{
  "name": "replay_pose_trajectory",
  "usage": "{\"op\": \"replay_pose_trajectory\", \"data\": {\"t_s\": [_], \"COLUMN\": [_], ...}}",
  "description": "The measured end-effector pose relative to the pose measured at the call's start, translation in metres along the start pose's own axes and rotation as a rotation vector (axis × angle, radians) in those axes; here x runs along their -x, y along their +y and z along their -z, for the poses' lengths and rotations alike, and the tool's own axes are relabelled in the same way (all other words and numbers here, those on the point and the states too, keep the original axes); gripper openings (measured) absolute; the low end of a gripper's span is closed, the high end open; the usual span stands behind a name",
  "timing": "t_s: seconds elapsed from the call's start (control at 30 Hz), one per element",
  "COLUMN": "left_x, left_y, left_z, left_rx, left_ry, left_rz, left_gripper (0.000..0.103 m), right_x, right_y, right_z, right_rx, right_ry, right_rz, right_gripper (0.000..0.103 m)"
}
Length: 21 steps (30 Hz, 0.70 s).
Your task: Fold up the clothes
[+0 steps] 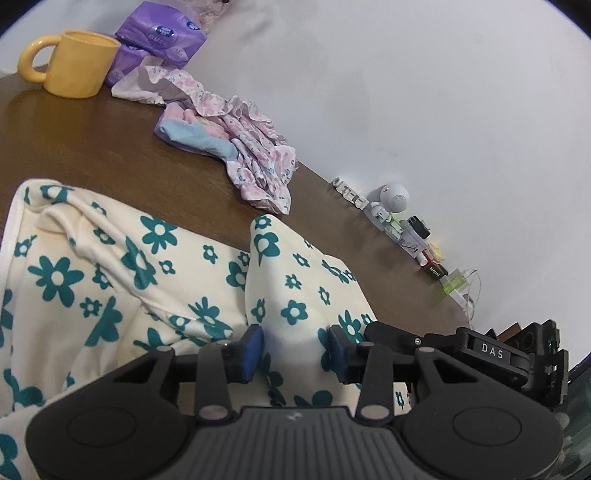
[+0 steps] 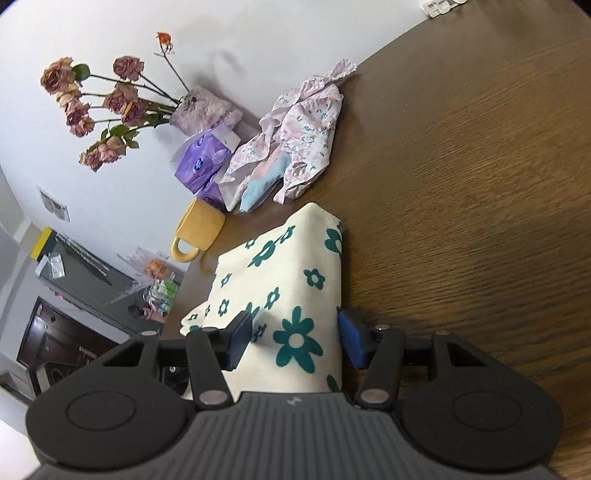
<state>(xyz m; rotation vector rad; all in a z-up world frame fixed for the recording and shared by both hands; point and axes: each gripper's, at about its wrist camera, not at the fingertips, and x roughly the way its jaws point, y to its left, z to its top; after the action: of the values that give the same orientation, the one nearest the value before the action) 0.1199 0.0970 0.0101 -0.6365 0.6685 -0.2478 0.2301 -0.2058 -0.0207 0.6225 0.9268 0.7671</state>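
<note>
Nearest in the left wrist view, the left gripper [image 1: 297, 352] has its blue pads [image 1: 252, 347] spread apart, with a raised fold of the cream garment with teal flowers [image 1: 110, 273] standing between them; the cloth fills the gap, but I cannot tell whether the pads press on it. The rest of the garment lies rumpled on the brown wooden table [image 1: 92, 147] to the left, covering the near part of it. On the right edge of this view sits the black body of the right gripper [image 1: 491, 356], just beside the left one.

In the right wrist view the right gripper [image 2: 295, 341] is likewise held wide, the same garment [image 2: 288, 280] rising as a tall fold between its pads [image 2: 352, 341]; the right pad stands at the cloth's edge, contact unclear.

Farther back, a crumpled pink floral garment [image 1: 255, 147] lies on the table with a light blue piece [image 1: 199, 136] tucked in it. Beyond, to the left, stands a yellow mug [image 1: 79, 62], just beside purple tissue packs [image 1: 162, 33]. Along the far right edge by the white wall [image 1: 406, 92] is a row of small trinkets, among them a white figure [image 1: 388, 201]. The right wrist view also shows dried roses [image 2: 99, 107] against the wall
</note>
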Motion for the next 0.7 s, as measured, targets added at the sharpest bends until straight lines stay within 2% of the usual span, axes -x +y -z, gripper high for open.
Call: {"op": "replay_pose_trajectory", "data": {"t_s": [0.07,0.13,0.2,0.27,0.4,0.53,0.7], "left_x": [0.000,0.000,0.000,0.000,0.002,0.011,0.021], "left_y": [0.003,0.006,0.008,0.010,0.008,0.004,0.002], "left_z": [0.000,-0.001,-0.001,-0.001,-0.001,-0.003,-0.006], "left_rx": [0.008,0.016,0.023,0.026,-0.004,-0.043,-0.102], "left_ry": [0.003,0.007,0.010,0.013,0.013,-0.008,-0.021], "left_rz": [0.010,0.020,0.030,0.036,0.032,0.022,0.034], "left_gripper": [0.038,0.038,0.039,0.041,0.041,0.048,0.044], "right_x": [0.000,0.000,0.000,0.002,0.004,0.008,0.012], "right_y": [0.000,0.000,0.000,-0.001,0.002,0.011,0.027], "right_z": [0.001,0.002,0.003,0.004,0.004,0.002,-0.001], "right_rx": [-0.009,-0.022,-0.038,-0.057,-0.073,-0.060,-0.038], "right_ry": [-0.004,-0.008,-0.013,-0.019,-0.033,-0.044,-0.045], "right_rz": [0.000,-0.002,-0.008,-0.027,-0.037,-0.028,-0.023], "right_gripper": [0.053,0.048,0.038,0.032,0.029,0.029,0.029]}}
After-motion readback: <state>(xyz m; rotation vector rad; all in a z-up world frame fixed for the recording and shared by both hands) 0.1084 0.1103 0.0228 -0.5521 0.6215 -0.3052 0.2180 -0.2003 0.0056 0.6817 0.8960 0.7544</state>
